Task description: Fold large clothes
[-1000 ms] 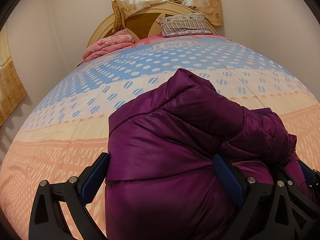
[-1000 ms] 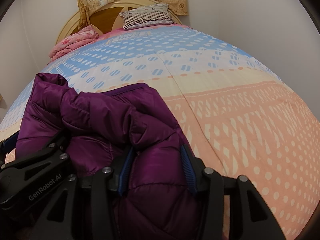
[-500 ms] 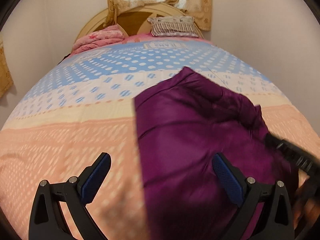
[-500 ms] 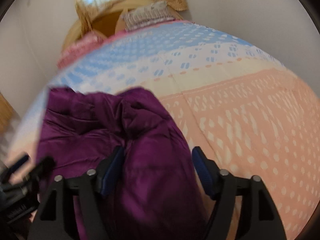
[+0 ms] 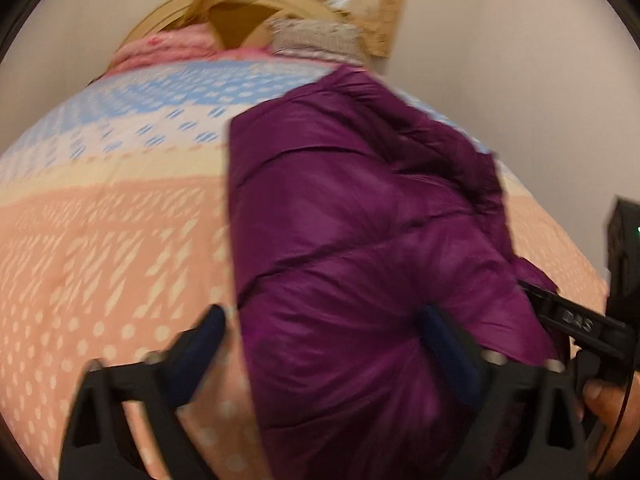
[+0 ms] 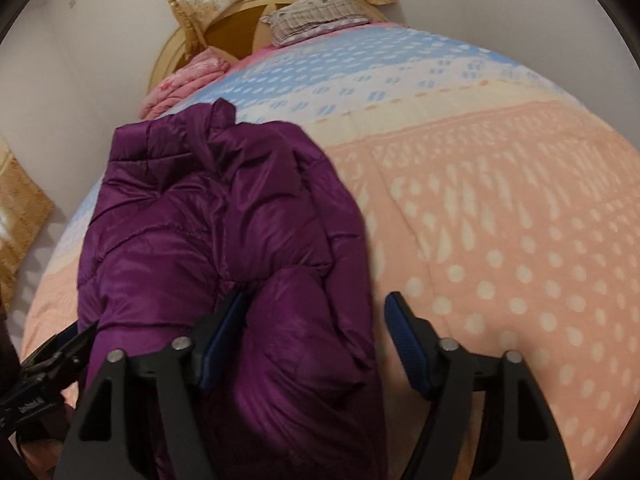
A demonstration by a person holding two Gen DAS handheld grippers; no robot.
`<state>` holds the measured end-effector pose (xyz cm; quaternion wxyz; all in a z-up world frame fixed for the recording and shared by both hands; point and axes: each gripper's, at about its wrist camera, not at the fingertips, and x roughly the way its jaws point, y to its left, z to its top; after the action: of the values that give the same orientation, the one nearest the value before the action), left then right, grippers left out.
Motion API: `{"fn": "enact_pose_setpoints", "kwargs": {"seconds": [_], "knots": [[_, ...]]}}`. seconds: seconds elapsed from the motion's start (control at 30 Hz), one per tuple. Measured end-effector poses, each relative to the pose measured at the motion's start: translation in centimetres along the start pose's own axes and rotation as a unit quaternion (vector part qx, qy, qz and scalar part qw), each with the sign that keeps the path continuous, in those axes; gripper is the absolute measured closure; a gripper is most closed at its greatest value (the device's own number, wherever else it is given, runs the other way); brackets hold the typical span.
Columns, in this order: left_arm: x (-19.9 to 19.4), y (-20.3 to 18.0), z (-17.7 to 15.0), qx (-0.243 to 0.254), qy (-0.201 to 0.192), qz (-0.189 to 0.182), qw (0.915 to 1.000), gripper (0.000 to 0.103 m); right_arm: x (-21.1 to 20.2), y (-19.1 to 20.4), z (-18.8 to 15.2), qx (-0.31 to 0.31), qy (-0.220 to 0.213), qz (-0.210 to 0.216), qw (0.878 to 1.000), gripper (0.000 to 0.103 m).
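A purple puffer jacket (image 5: 360,220) lies bunched on the patterned bedspread (image 5: 100,240). My left gripper (image 5: 324,334) straddles the jacket's near left edge and its jaws are closing. Its left pad is over bare bedspread and its right pad is sunk in the fabric. In the right wrist view the jacket (image 6: 224,220) fills the left half. My right gripper (image 6: 316,336) is closing around a puffy fold at the jacket's near right edge. Its left pad touches the fabric and its right pad stands clear beside it. Each gripper shows at the edge of the other's view, the right gripper (image 5: 568,320) with a hand (image 5: 608,404) behind it.
At the head of the bed are a curved wooden headboard (image 6: 236,28), a striped pillow (image 6: 316,12) and a folded pink blanket (image 6: 184,80). Curtains hang behind. Bare bedspread (image 6: 500,220) stretches to the jacket's right and, in the left wrist view, to its left.
The right gripper let go of its fold, opened, then narrowed again. The left gripper slid left to the jacket's edge and its jaws narrowed. The jacket lies flatter and further right in the left view.
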<state>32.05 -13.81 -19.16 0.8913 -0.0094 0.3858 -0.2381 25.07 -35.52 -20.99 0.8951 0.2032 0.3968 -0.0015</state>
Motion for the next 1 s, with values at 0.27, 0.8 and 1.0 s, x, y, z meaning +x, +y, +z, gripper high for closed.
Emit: {"fn": "enact_pose_setpoints", "kwargs": {"seconds": [0.27,0.8,1.0], "knots": [[-3.5,-2.6,1.0,0.078,-0.045,0.055,0.9944,0.072,-2.1,1.3,-0.6,0.005,-0.036,0.058,0.998,0.079],[-14.4,5.6,1.7,0.058,-0.119,0.128,0.9828,0.074,-3.6,12.0,0.2,-0.059,-0.054,0.157,0.984,0.081],[-15.8,9.7,0.8,0.028,-0.121,0.15,0.9809,0.074,-1.3,15.9,0.4,-0.091,-0.036,0.171,0.98,0.082]]}}
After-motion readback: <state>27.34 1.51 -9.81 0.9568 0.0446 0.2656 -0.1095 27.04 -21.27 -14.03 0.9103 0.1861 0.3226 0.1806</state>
